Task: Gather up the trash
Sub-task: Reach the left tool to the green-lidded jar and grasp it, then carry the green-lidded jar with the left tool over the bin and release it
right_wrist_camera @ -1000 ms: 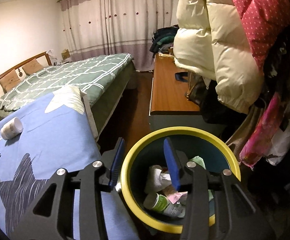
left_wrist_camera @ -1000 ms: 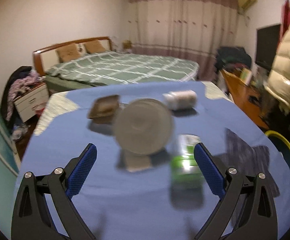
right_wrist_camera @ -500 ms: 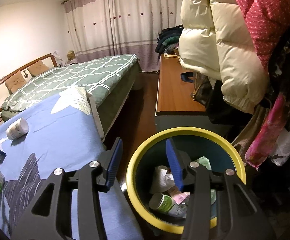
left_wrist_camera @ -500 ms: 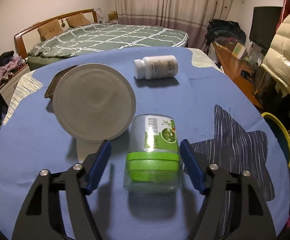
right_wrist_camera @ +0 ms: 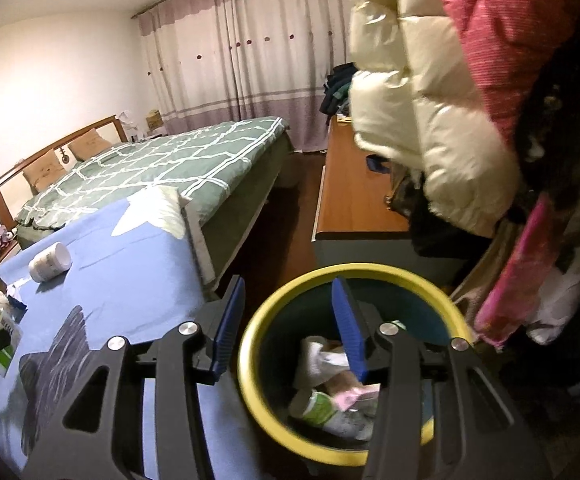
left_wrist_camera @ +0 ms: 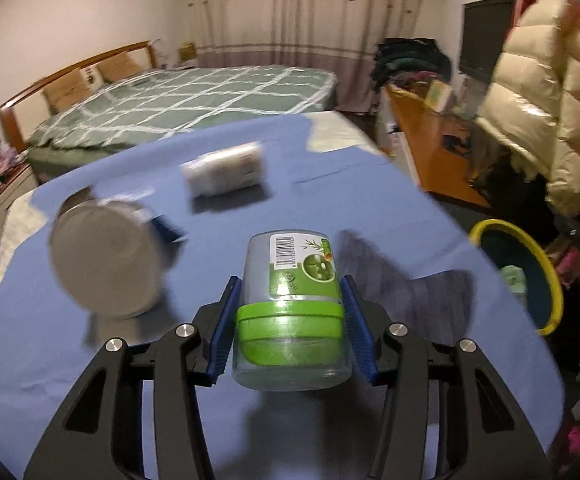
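Item: clear plastic jar with green lid [left_wrist_camera: 290, 312], lying on the blue star-print cloth [left_wrist_camera: 89, 360], lid toward the camera. The left gripper [left_wrist_camera: 287, 322] straddles it; its jaws are closing, the blue pads [left_wrist_camera: 225, 326] flush against both sides at the lid band. Beside it, at about ten o'clock: a white paper bowl [left_wrist_camera: 103, 260] tipped on edge; at eleven o'clock, farther off: a white pill bottle [left_wrist_camera: 223, 170] on its side. Destination: yellow-rimmed bin [right_wrist_camera: 249, 344], off the cloth's edge at three o'clock in the left view, already holding wrappers and a bottle. The right gripper [right_wrist_camera: 290, 330] hovers over the bin rim, fingers parted about halfway, nothing between them. Risks, as judged: the smooth round jar may roll or squirt forward out of the pads if the squeeze lands off-centre; a swing toward the bin could clip the bowl or collide with the waiting right gripper.
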A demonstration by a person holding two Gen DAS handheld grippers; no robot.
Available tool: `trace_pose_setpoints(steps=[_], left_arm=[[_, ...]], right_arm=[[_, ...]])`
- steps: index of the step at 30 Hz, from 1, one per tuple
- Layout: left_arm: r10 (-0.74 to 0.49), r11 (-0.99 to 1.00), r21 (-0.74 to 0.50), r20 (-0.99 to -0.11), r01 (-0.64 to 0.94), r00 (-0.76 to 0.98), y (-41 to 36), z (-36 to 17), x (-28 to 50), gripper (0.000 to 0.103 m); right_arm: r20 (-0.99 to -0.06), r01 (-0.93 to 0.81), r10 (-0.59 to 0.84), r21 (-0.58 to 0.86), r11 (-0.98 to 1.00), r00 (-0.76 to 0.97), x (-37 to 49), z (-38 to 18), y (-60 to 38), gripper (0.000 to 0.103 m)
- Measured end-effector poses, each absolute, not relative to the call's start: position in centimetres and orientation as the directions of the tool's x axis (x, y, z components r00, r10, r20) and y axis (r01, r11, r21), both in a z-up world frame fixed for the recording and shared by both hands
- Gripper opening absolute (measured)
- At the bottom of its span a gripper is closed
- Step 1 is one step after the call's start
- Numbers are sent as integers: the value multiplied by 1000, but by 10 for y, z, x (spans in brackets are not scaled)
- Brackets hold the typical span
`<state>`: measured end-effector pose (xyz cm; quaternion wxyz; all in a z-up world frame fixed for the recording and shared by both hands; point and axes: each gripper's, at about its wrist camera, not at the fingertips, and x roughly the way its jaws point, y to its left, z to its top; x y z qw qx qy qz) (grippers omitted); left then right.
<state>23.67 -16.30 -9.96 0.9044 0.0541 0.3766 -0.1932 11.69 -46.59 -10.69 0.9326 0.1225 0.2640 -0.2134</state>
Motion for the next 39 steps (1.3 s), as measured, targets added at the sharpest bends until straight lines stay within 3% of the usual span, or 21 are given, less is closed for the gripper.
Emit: trace_pose_setpoints(steps=[13,27,28,29,30,35,39], left_arm=[[-490,764,-71,-710,641,506,-345,-89,216,50],[-515,692,-94,-759,716,399,-464,-109,214,50],[-512,694,-93,-761,714,398,-466,-111,215,57],[-505,703,-91,-762,705,406,-468,-110,216,78],[-509,711,-95,-754,696,416,-463,-107,215,83],[-557,735,-107,-658,669,507,-410,-68,203,89],[-523,810,-96,-567,579,637,-335,-42,200,93]], right_arm=[[-575,480,-330,128,868,749,65,-117,-509,44],[-577,537,-366,154,830,731,22,-119,-535,44],[-576,538,-368,151,830,730,21,-118,-535,44],[-576,536,-367,151,831,730,21,-117,-533,44],[-577,533,-364,151,832,731,21,-117,-532,44],[-582,512,-344,149,846,737,28,-116,-524,44],[-582,470,-309,146,870,752,38,-115,-509,44]])
